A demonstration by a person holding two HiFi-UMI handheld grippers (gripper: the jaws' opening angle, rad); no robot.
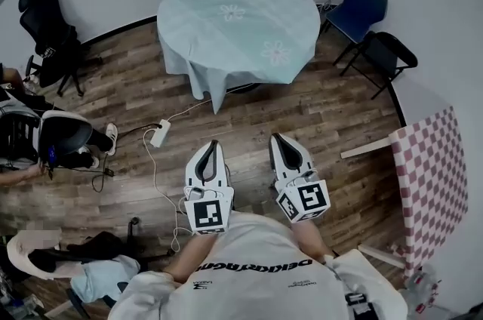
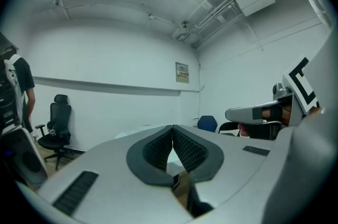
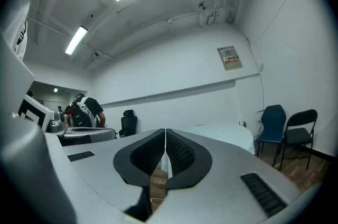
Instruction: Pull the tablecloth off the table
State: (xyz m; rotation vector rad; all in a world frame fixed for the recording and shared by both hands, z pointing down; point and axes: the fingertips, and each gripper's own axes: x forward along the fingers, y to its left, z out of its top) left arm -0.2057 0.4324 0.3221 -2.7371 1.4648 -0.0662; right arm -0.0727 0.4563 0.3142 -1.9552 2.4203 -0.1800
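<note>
Light blue flowered tablecloth (image 1: 238,20) seen draped over round table (image 1: 243,88), corner hanging low on near side, untouched. Left hand-held gripper (image 1: 214,146) and right hand-held gripper (image 1: 278,139) held level, side by side, aimed at table but well apart from it. Both clenched, nothing between jaws. Judged: approach stage, cloth not yet grasped. Hanging near corner judged easiest hold for pulling.

My head view looks steeply down, well back from the tablecloth (image 1: 238,16); both gripper views face it level, sharing the blue chair (image 1: 361,5).
</note>
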